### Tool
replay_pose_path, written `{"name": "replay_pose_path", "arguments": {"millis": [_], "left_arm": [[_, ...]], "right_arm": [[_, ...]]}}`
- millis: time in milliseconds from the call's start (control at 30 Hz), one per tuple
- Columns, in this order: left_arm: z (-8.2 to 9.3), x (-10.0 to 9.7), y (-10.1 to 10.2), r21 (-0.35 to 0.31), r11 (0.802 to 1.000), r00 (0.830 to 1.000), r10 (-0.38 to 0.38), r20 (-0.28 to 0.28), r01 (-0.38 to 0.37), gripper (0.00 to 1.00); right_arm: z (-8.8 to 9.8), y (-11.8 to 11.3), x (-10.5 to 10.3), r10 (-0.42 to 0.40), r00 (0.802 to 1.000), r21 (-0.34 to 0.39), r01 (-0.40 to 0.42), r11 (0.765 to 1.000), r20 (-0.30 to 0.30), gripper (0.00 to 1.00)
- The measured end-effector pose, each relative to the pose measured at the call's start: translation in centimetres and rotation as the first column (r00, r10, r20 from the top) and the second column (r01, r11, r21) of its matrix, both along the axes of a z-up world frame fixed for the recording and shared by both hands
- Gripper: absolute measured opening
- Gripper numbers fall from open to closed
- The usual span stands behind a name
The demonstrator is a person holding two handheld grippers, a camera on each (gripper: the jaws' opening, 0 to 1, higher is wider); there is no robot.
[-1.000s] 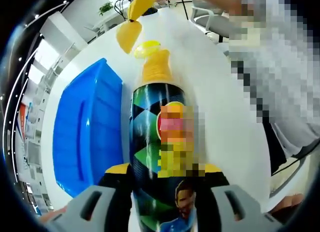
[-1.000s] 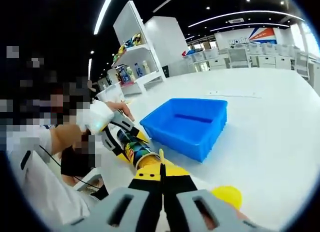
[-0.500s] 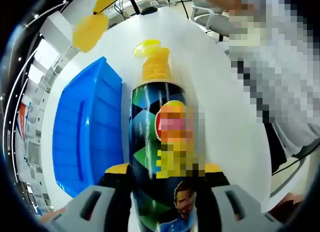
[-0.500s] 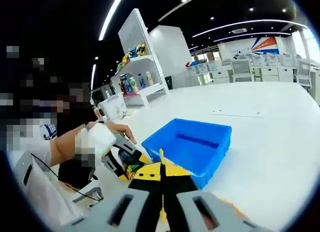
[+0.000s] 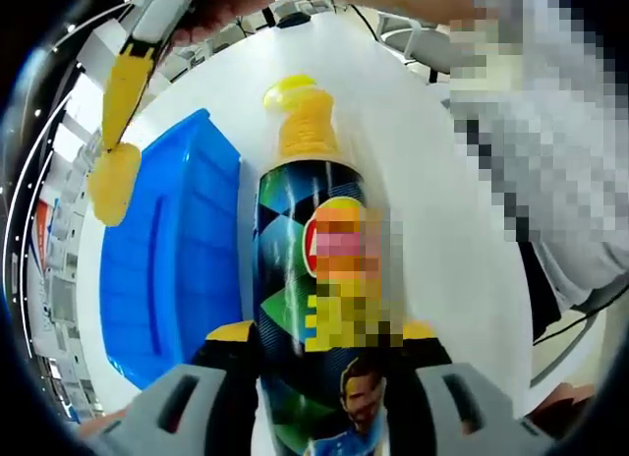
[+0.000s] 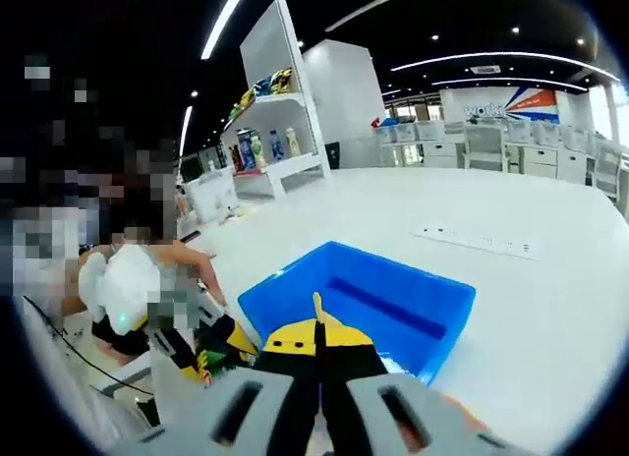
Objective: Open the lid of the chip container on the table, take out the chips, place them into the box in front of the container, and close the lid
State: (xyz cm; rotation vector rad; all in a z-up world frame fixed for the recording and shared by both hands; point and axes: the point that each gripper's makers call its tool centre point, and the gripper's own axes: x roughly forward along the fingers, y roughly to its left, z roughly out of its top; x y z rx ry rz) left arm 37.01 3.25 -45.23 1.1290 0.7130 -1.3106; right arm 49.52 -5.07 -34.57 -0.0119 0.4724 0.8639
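Note:
A dark chip can (image 5: 314, 279) with a green and yellow pattern lies between the jaws of my left gripper (image 5: 329, 338), which is shut on it. A stack of chips (image 5: 307, 127) sticks out of its open mouth, and the yellow lid (image 5: 288, 84) lies on the table just past it. The blue box (image 5: 172, 269) stands beside the can. My right gripper (image 5: 116, 146) comes in from the upper left, shut on a single chip (image 5: 111, 184) over the box's far rim. In the right gripper view, that chip (image 6: 316, 307) shows edge-on between my shut right gripper (image 6: 316, 340), above the blue box (image 6: 393, 304).
The white table (image 5: 423, 200) spreads all around. A person in a light sleeve (image 5: 531, 132) sits close beside the can. Shelving with bottles (image 6: 275, 132) and desks stand far off across the room. A power strip (image 6: 482, 242) lies on the table beyond the box.
My right gripper has carried the chip away from above the can's mouth and across to the blue box. The left gripper and the can have stayed put.

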Motion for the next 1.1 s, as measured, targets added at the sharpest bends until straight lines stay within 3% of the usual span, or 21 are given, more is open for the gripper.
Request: {"name": "replay_pose_path", "arguments": {"millis": [367, 567, 1000, 1100], "left_arm": [[0.0, 0.0, -0.1, -0.014, 1.0, 1.0, 0.003, -0.008, -0.003, 0.51], [-0.1, 0.1, 0.0, -0.012, 1.0, 1.0, 0.004, -0.011, -0.004, 0.51], [-0.2, 0.4, 0.1, -0.008, 1.0, 1.0, 0.007, -0.011, -0.007, 0.52], [-0.2, 0.4, 0.1, -0.008, 1.0, 1.0, 0.007, -0.01, -0.007, 0.52]], "right_arm": [[-4.2, 2.3, 2.2, -0.015, 0.999, -0.119, 0.009, 0.993, -0.049, 0.0], [-5.0, 2.1, 2.6, -0.009, 1.0, -0.212, 0.006, 0.977, -0.01, 0.0], [-6.3, 3.1, 2.7, 0.048, 0.999, -0.29, -0.047, 0.956, -0.004, 0.01], [-6.5, 3.0, 2.6, 0.068, 0.997, -0.329, -0.057, 0.942, 0.022, 0.01]]}}
